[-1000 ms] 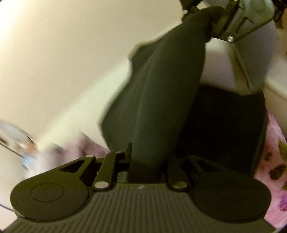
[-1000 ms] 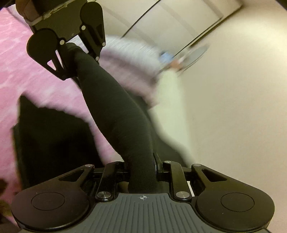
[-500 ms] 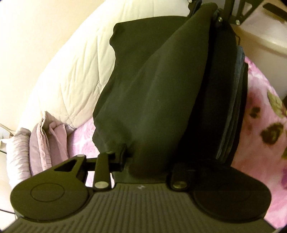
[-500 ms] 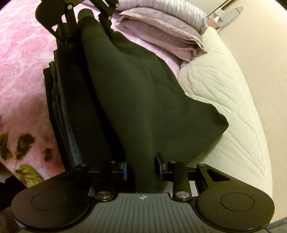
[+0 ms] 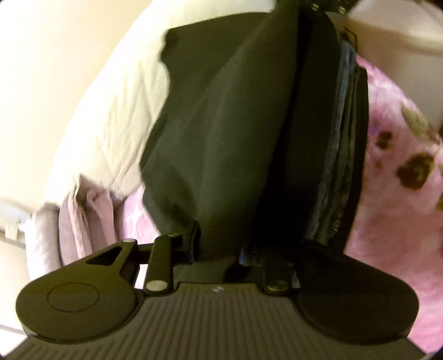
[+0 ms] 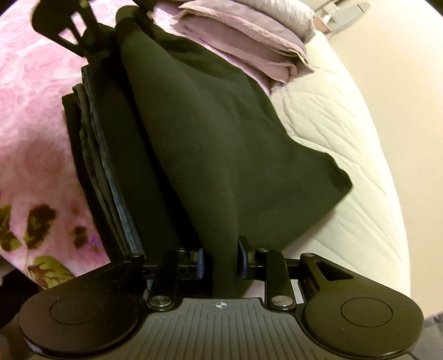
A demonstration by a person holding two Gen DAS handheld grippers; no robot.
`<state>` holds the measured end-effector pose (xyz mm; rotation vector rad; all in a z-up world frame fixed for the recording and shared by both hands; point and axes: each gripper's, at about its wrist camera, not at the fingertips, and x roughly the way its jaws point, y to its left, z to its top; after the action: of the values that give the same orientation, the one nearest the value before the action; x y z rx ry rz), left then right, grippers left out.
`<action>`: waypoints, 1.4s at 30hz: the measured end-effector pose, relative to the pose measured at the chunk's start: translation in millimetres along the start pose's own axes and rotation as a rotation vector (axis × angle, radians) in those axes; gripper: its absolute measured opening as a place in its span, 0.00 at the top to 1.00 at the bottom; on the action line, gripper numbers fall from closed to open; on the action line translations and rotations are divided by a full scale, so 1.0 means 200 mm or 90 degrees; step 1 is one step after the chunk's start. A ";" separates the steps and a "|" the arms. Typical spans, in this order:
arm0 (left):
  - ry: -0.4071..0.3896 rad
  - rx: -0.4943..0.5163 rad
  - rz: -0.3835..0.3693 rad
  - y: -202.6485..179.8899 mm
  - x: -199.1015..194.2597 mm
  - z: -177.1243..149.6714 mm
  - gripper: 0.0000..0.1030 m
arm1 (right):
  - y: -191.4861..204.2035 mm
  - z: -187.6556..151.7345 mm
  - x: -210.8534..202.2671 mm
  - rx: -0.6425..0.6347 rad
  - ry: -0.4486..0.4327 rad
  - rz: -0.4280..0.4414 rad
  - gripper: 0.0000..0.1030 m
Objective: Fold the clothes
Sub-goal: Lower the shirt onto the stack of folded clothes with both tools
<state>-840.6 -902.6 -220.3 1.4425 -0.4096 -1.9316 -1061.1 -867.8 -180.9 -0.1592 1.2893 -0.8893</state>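
A black garment (image 5: 221,133) (image 6: 227,144) hangs stretched between my two grippers, its loose side draping toward the white quilt. My left gripper (image 5: 221,243) is shut on one end of its folded edge. My right gripper (image 6: 221,261) is shut on the other end, blue pads pressing the cloth. Each gripper shows at the top of the other's view: the right gripper (image 5: 326,4) and the left gripper (image 6: 83,30). Right beneath the held edge lies a stack of folded dark clothes (image 5: 340,155) (image 6: 102,166) on the pink floral blanket.
A pink floral blanket (image 5: 393,221) (image 6: 30,116) covers the bed. A white quilt (image 5: 116,116) (image 6: 351,177) lies beside it. Folded lilac bedding (image 5: 80,221) (image 6: 249,47) sits at the far end. Beige wall lies beyond.
Both grippers have come down with the black garment from mid-air to just above the dark stack; the cloth now spreads wider over the bed.
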 end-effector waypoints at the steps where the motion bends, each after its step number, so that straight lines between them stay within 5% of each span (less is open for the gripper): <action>1: 0.001 -0.001 0.002 0.00 -0.01 -0.01 0.76 | 0.01 0.00 -0.01 0.012 0.009 0.000 0.73; 6: -0.002 -0.204 -0.058 0.07 -0.27 -0.10 0.76 | -0.07 0.06 -0.07 0.140 0.027 0.042 0.71; 10: -0.027 -0.355 -0.070 0.22 -0.31 -0.10 0.76 | -0.20 0.10 -0.18 0.294 -0.015 0.109 0.71; 14: -0.033 -0.425 -0.089 0.33 -0.18 -0.03 0.76 | -0.32 0.10 -0.18 0.461 -0.084 0.153 0.69; 18: 0.046 -0.440 -0.158 0.33 0.04 -0.05 0.76 | -0.36 0.06 0.03 0.575 -0.044 0.207 0.62; 33: 0.090 -0.524 -0.129 0.35 -0.03 -0.06 0.67 | -0.32 -0.01 0.02 0.567 -0.031 0.226 0.51; 42: 0.130 -0.647 -0.089 0.33 -0.22 -0.08 0.29 | -0.32 -0.04 -0.03 0.573 -0.006 0.221 0.34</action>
<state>-797.2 -918.3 -153.3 0.9491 0.7022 -1.6430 -1099.2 -903.3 -143.2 0.7432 0.7715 -1.0749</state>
